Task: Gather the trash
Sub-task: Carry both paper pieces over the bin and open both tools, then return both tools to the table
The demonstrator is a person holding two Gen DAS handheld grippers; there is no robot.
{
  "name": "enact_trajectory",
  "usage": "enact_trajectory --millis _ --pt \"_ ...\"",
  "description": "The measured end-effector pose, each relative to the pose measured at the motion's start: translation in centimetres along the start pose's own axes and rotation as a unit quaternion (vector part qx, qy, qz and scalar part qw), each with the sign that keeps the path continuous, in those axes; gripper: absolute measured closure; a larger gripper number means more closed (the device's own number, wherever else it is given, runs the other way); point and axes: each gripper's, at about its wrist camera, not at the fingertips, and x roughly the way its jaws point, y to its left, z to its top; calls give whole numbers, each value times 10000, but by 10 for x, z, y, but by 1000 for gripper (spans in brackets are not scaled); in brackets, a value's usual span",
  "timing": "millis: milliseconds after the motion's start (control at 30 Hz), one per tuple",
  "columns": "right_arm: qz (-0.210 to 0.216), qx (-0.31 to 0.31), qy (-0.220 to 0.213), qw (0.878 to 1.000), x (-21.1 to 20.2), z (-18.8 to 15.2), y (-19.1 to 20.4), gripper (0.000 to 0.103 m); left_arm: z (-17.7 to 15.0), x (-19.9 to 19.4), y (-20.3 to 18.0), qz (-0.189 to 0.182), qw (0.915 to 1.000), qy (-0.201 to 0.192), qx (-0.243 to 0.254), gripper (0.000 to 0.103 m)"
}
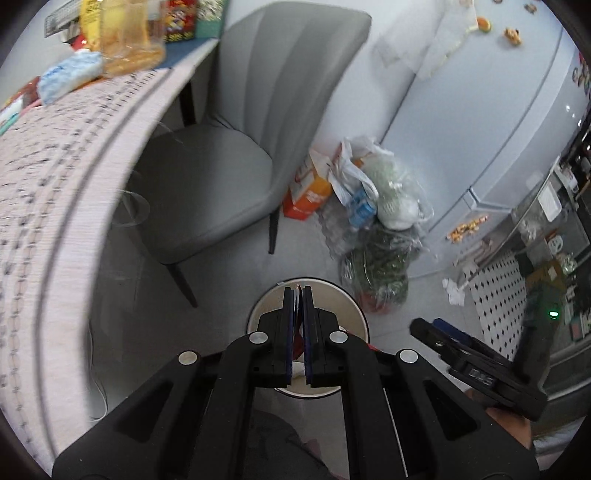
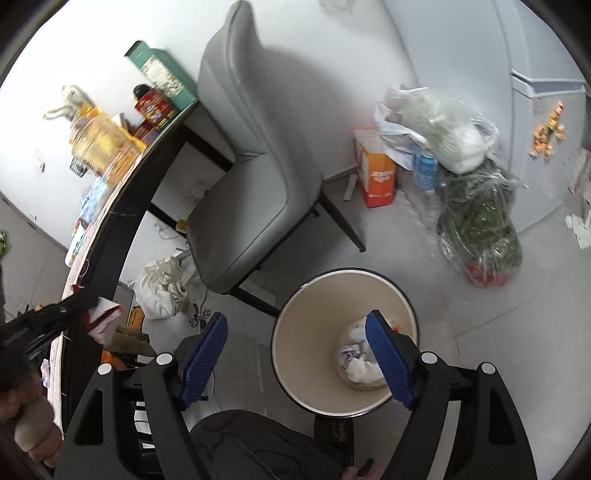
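I am looking into a home, in the part where people eat and keep food. A soft gray chair [image 2: 255, 155] stands at 12 o'clock, pushed up to a surface [image 1: 70, 155] with a patterned cloth, drink bottles [image 1: 125, 33] and snack boxes [image 1: 181, 18]. At 2 o'clock is a pale fridge [image 1: 491, 122] with little magnets [image 1: 513, 36] on it. Bags of vegetables [image 2: 480, 225] sit on the tiled floor [image 2: 424, 258] beside it. A round trash bin [image 2: 317, 332] with crumpled paper inside stands near my feet.
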Motion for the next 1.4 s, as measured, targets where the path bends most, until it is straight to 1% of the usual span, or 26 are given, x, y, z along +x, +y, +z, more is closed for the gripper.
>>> enact_trajectory --millis 100,200,233,300,333,367,400,433,500,533,600,667,767,933,1033,1100,1133,1233,1300,1400 --pt "-17 100 -90 9999 -11 1 -14 26 -2 27 -13 29 9998 177 111 98" --pt "118 268 -110 9995 -20 5 -21 26 -3 45 -19 -34 9995 318 31 98" --pt "127 244 -134 9995 -23 7 -20 26 -3 48 -21 -32 9995 309 7 98" --pt "89 123 -210 9997 -29 11 -15 26 -3 51 -25 -125 9995 275 -4 92" --pt "83 85 -230 9997 -32 12 -13 26 -3 52 -26 -197 9994 277 -2 81" --pt "64 58 -267 9996 -36 15 -12 26 -1 52 -28 -355 9990 274 -25 56" --pt "29 63 -306 9995 -39 17 -12 26 0 50 -29 -495 9985 224 -76 41" --pt "2 84 -339 9994 -42 18 -12 26 1 44 -28 -627 9979 86 -146 29" --pt "-21 127 -374 9992 -47 20 -10 26 3 34 -28 -824 9963 -67 -226 25" --pt "-33 111 -374 9992 -50 20 -7 26 5 27 -26 -943 9952 -95 -238 20" --pt "-46 29 -364 9993 -54 20 -1 26 7 16 -24 -975 9947 -238 -240 15" --pt "-36 -67 -358 9993 -57 20 8 26 9 2 -18 -896 9949 -385 -274 11" --pt "12 -247 -383 9990 -63 20 30 26 11 -19 -3 -855 9937 -574 -433 8" --pt "126 -534 -431 9976 -70 17 70 26 10 -59 29 -637 9919 -877 -660 7" --pt "200 -724 -464 9961 -75 13 98 22 6 -84 50 -484 9906 -1046 -735 6" --pt "255 -827 -470 9951 -78 9 116 18 3 -101 67 -269 9898 -1146 -796 6" --pt "273 -846 -468 9949 -79 8 121 17 1 -107 73 -257 9890 -1189 -839 6" --pt "305 -993 -468 9935 -83 4 146 15 -5 -132 101 -165 9845 -1368 -1089 6" --pt "301 -1153 -496 9916 -87 1 163 10 -10 -148 117 -103 9813 -1497 -1207 6" --pt "359 -1379 -572 9881 -94 -4 191 8 -18 -165 134 2 9776 -1633 -1325 6"
